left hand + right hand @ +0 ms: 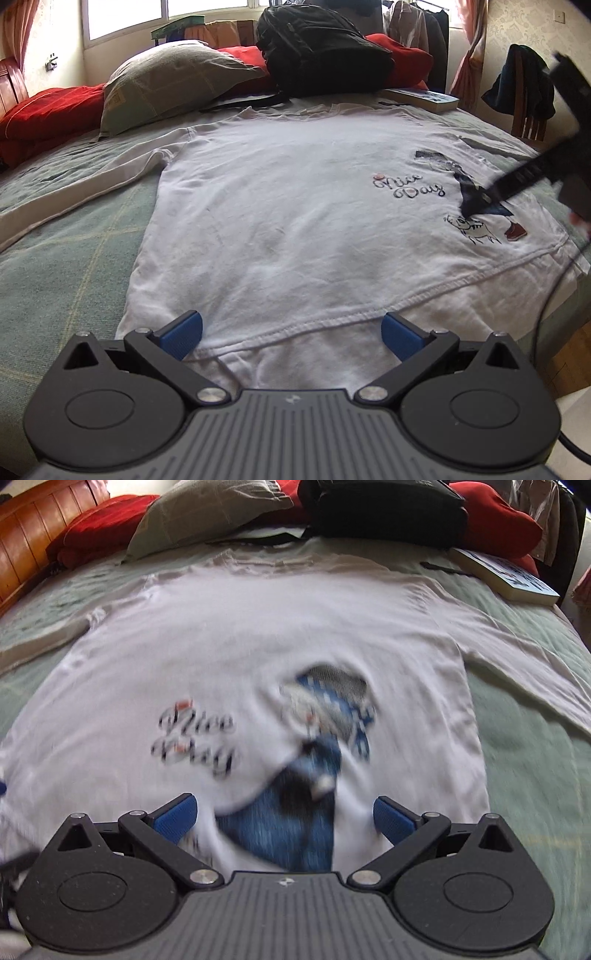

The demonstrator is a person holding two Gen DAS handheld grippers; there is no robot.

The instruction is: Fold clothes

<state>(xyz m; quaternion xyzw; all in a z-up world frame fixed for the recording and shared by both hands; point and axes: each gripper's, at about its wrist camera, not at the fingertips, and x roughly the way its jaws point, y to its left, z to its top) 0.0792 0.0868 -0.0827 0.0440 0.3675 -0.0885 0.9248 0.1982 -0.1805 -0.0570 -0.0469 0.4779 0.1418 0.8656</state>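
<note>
Shirt (280,221) hem between spread fingers (183,334)

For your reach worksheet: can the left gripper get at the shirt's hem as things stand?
Probably yes. The left gripper has its jaws open right over the hem of the shirt, with nothing between them.

Daylight pours through the window (166,14) behind a bed (66,236) spread with a green checked cover. A wooden headboard (33,535) stands to the left, pale patterned wallpaper (517,22) to the right, near a wooden chair (528,110) draped with clothes.
</note>
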